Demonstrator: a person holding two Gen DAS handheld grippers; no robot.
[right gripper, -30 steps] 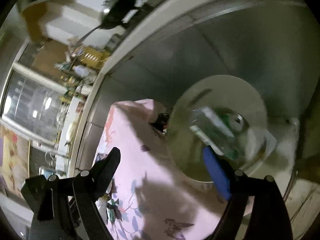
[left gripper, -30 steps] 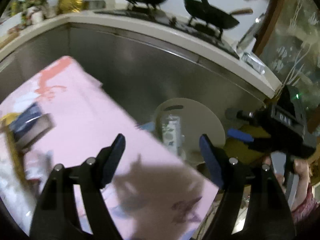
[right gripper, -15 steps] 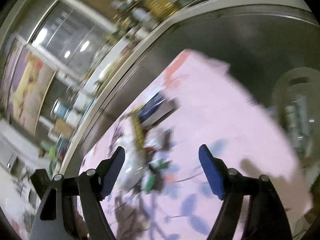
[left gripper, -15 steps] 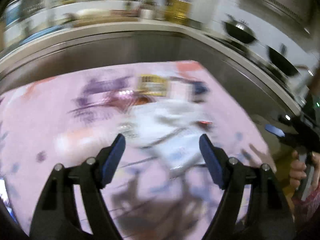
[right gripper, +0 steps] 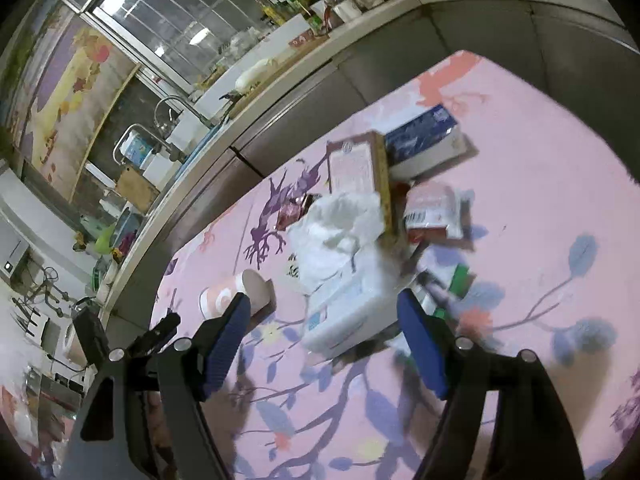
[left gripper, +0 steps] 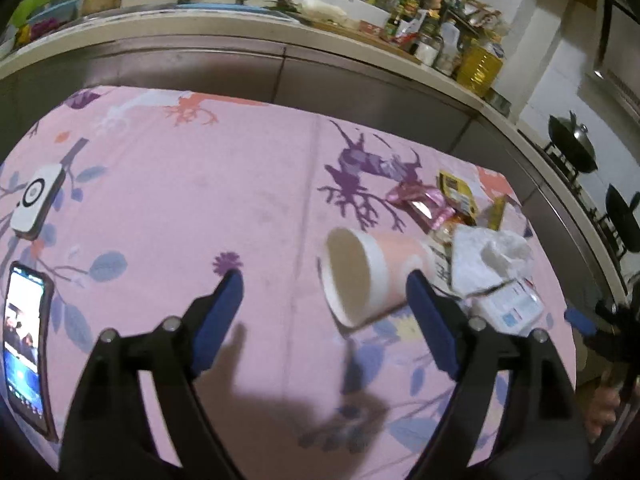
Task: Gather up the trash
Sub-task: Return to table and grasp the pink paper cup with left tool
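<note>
Both grippers are held apart and empty: the left gripper [left gripper: 324, 300], its jaws just widened, and the right gripper [right gripper: 320, 320]. A tipped paper cup [left gripper: 366, 276] is seen mid-table, the trash pile [right gripper: 360, 220] beyond toward the far edge. The cup could be rolled away if nudged by one finger.

Indoor overhead light, claw shadows, fisheye bending, slight blur

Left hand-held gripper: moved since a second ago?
Yes. The left hand-held gripper swung from the round bin by the steel cabinet to over the pink tablecloth, now open near the tipped paper cup.
</note>
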